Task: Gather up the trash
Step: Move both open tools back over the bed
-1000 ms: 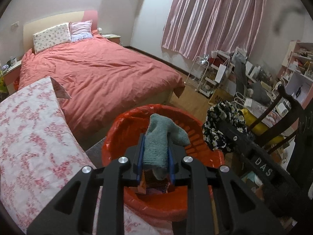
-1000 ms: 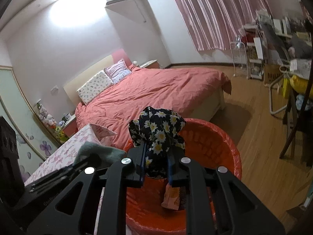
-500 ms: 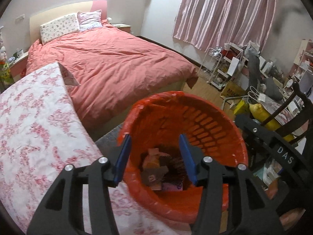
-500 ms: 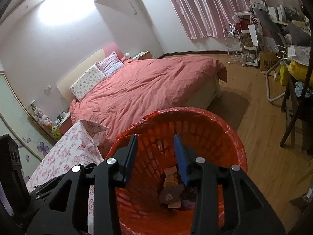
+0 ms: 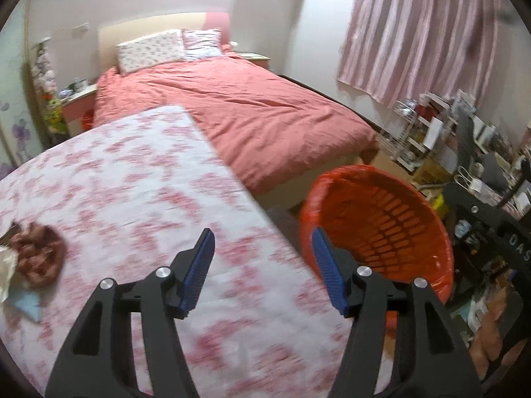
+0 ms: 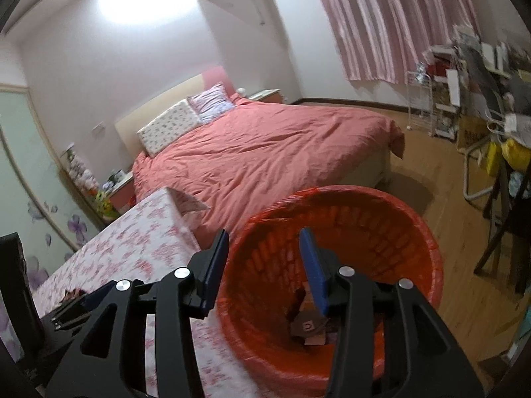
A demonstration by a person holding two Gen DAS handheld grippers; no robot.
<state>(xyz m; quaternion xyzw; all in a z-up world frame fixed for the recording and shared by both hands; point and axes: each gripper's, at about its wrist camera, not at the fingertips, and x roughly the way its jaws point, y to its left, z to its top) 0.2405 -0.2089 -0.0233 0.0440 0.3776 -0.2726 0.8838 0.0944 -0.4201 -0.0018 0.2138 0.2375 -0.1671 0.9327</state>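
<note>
The remaining trash, a brown crumpled wad (image 5: pixel 38 260) with pale scraps (image 5: pixel 20 301), lay near the left edge of our floral-clothed table (image 5: pixel 139 199), well apart from the orange bin (image 6: pixel 335 265) beside its right edge. Our left gripper (image 5: pixel 262 262) and right gripper (image 6: pixel 264 262) had just been opening, nothing between their jaws. We judged a hurried reach might push the wad off that edge, or an arm might knock the bin.

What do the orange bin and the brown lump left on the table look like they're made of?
Orange bin: likely rigid moulded plastic, its wall a lattice of slots, lined with a thin glossy orange bag crinkled over the rim. Brown lump: soft crumpled cloth or paper, matte; too blurred to tell which. It lies on the floral tablecloth, a printed fabric.
</note>
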